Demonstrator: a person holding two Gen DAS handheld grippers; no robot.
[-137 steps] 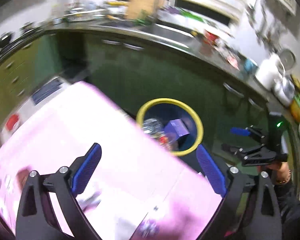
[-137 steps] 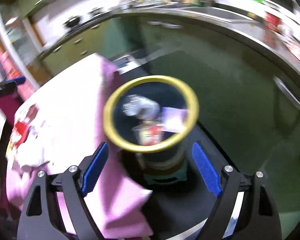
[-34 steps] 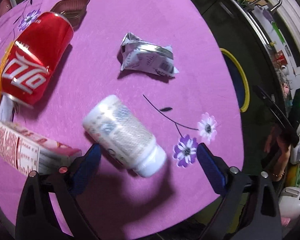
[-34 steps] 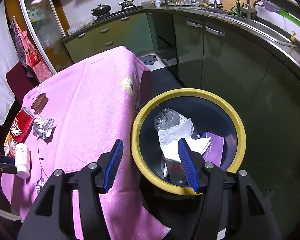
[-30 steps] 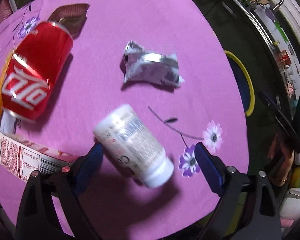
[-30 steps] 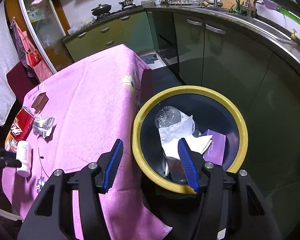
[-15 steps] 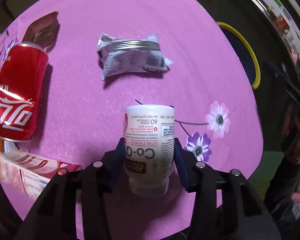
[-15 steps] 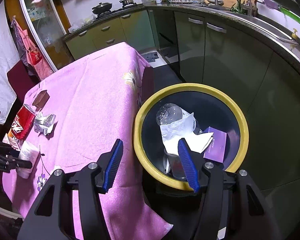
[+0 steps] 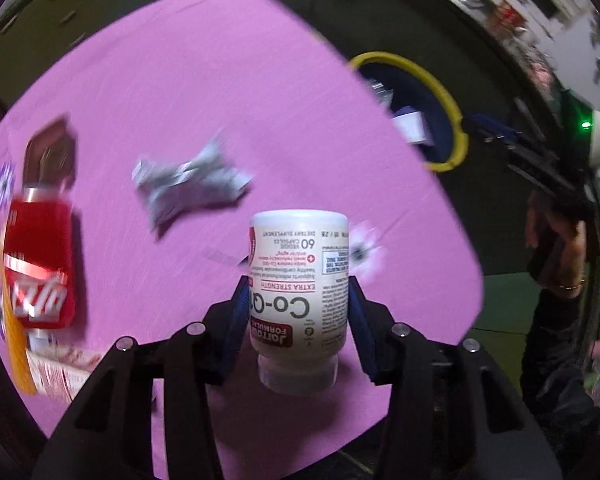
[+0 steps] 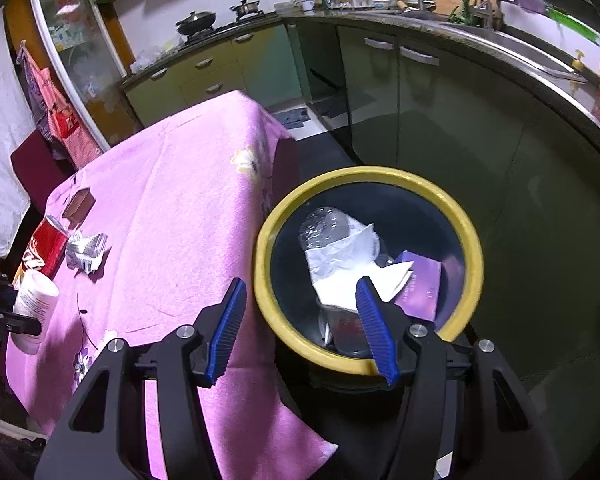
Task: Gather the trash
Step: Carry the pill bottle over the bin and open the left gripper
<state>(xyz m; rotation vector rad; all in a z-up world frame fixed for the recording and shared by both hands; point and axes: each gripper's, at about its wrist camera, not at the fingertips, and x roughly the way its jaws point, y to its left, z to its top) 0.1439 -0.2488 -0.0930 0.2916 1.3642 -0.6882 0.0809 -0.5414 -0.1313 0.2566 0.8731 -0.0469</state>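
My left gripper (image 9: pixel 298 290) is shut on a white supplement bottle (image 9: pixel 300 264), cap toward the camera, held a little above the pink tablecloth (image 9: pixel 220 92). The right wrist view shows the same bottle (image 10: pixel 34 296) at the table's near left corner. On the cloth lie a crumpled silver wrapper (image 9: pixel 188 184), a red cola can (image 9: pixel 40 264), a brown tray (image 9: pixel 50 152) and a printed carton (image 9: pixel 56 372). My right gripper (image 10: pixel 301 283) hangs open and empty over the near rim of the yellow-rimmed bin (image 10: pixel 364 172), which holds a clear bottle, white paper and a purple box.
The bin (image 9: pixel 456 128) stands on the dark floor just off the table's right edge. Green kitchen cabinets (image 10: pixel 420 100) and a cluttered counter curve behind it. A person's hand (image 9: pixel 556 236) holds the other gripper at the right.
The left jaws closed on the white bottle, which had been lying on the cloth, and lifted it while the wrist rolled. The right gripper stayed over the bin.
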